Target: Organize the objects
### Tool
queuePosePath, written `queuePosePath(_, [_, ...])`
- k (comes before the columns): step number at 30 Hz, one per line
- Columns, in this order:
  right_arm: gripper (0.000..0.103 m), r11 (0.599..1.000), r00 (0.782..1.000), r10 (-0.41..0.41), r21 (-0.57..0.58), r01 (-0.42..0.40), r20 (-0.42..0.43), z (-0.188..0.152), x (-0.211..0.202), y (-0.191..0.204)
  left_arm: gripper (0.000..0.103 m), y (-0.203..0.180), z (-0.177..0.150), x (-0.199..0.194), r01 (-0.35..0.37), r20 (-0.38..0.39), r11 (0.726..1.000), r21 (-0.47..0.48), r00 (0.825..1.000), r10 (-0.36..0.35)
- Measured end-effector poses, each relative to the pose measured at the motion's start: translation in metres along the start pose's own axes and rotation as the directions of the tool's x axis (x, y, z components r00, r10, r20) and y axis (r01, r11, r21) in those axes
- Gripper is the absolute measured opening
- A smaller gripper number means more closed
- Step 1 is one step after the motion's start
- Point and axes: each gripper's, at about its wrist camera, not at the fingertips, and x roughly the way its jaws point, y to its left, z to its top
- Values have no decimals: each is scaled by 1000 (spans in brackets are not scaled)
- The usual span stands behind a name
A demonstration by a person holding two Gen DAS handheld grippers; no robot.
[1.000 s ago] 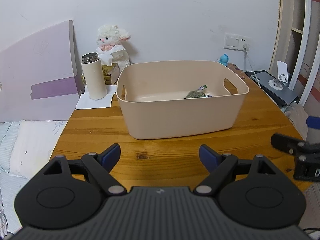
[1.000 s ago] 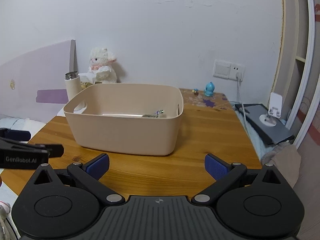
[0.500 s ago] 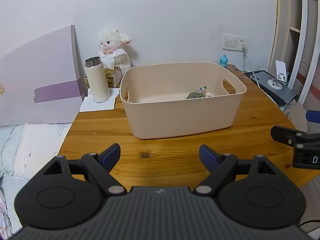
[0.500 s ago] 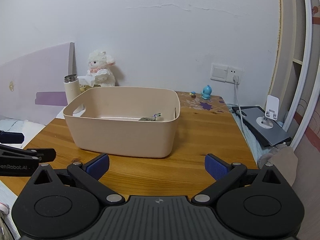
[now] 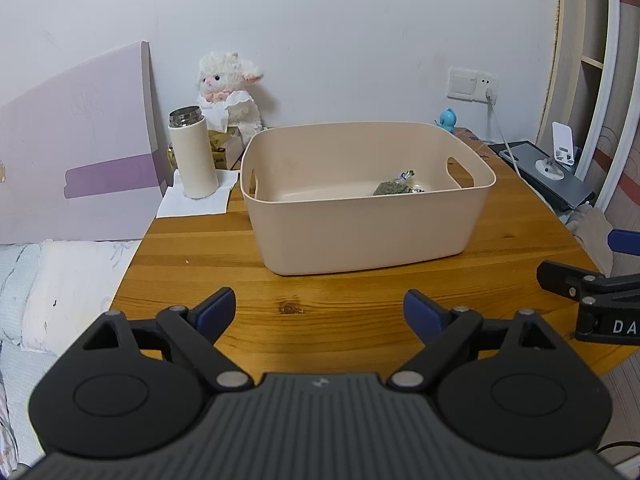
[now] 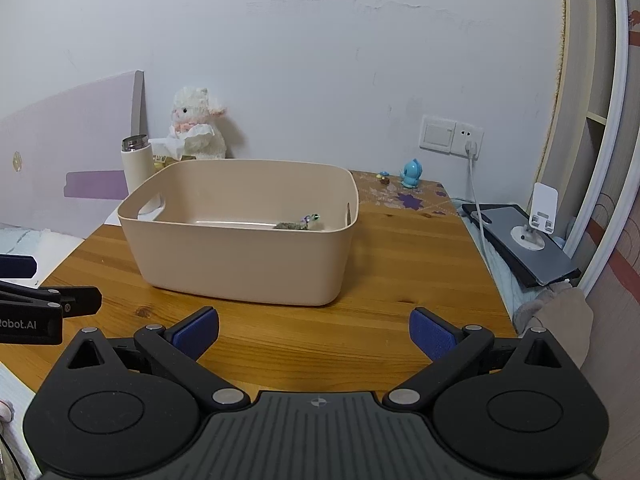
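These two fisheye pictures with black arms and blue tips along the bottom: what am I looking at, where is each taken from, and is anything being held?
There is no robot here. A person holds one set of tongs in each hand, and a camera on each looks forward along its two fingers.

The left view shows the left tongs, whose jaws are opening, with nothing between them. The right view shows the right tongs, open and empty too. Each set also peeks into the edge of the other's picture.

Both face a wooden table bearing a beige bin with a small greenish packet inside. Behind the bin stand a white flask, a plush lamb and a small blue figurine.
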Motion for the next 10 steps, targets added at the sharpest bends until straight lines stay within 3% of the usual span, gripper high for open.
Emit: queuePosePath(10, [103,1000,1000,3,-15,-3,-23,1,9,3,92,2,1,7,12,-17,1000,-5,1000,-12])
